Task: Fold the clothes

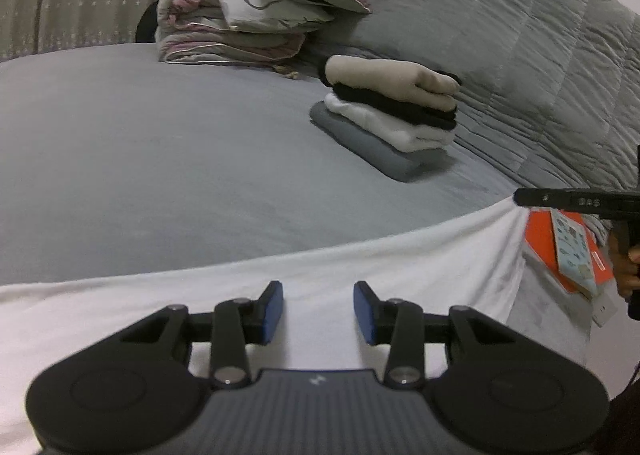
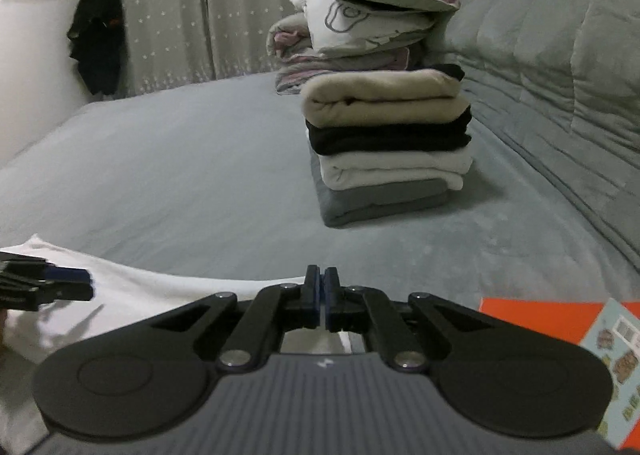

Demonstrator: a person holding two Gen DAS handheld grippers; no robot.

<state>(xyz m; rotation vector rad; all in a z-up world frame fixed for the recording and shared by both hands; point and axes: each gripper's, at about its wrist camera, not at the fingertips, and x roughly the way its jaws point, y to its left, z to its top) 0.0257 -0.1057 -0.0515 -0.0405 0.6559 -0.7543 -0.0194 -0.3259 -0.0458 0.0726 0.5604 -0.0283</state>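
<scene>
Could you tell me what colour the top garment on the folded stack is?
The top garment is beige, clearest in the right wrist view.

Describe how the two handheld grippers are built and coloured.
Both the left gripper and right gripper look alike: matte black linkage arms with silver pivot pins, blue fingertip pads, round black side housings, and a ribbed grey body bearing a small white logo.

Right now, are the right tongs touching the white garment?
Touching. In the left wrist view the right tongs pinch the white garment at its corner, and the cloth pulls taut into folds toward them.
</scene>
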